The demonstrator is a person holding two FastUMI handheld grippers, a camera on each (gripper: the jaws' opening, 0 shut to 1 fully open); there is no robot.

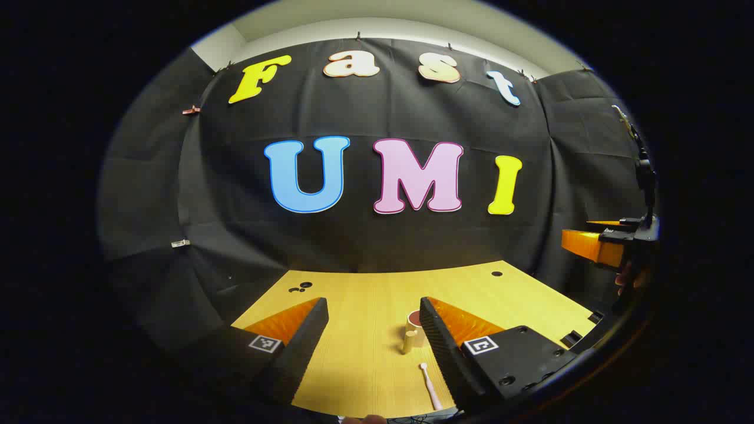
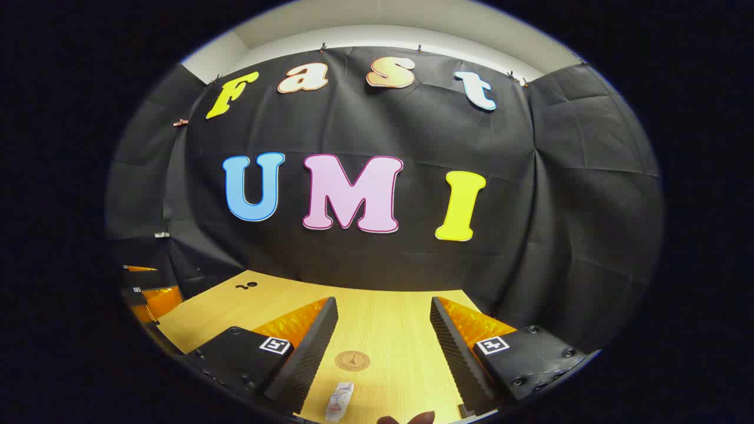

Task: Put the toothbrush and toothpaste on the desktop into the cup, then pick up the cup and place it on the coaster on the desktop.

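In the left gripper view a small beige cup (image 1: 413,331) with a handle stands on the wooden desktop (image 1: 365,306), just left of my right finger. A pale toothbrush (image 1: 429,387) lies nearer, head pointing away. My left gripper (image 1: 377,335) hangs open above the desk, nothing between its fingers. In the right gripper view a round tan coaster (image 2: 352,360) lies on the desktop (image 2: 383,318) between the fingers, and a small white toothpaste tube (image 2: 339,401) lies nearer, at the bottom edge. My right gripper (image 2: 383,335) is open and holds nothing.
The black cloth wall closes the desk's far side. Small holes (image 1: 301,287) mark the desktop's far left, another hole (image 1: 496,274) its far right. The other gripper's orange-and-black body (image 1: 612,241) hovers at the right edge of the left gripper view, and likewise another (image 2: 141,297) at the right gripper view's left edge.
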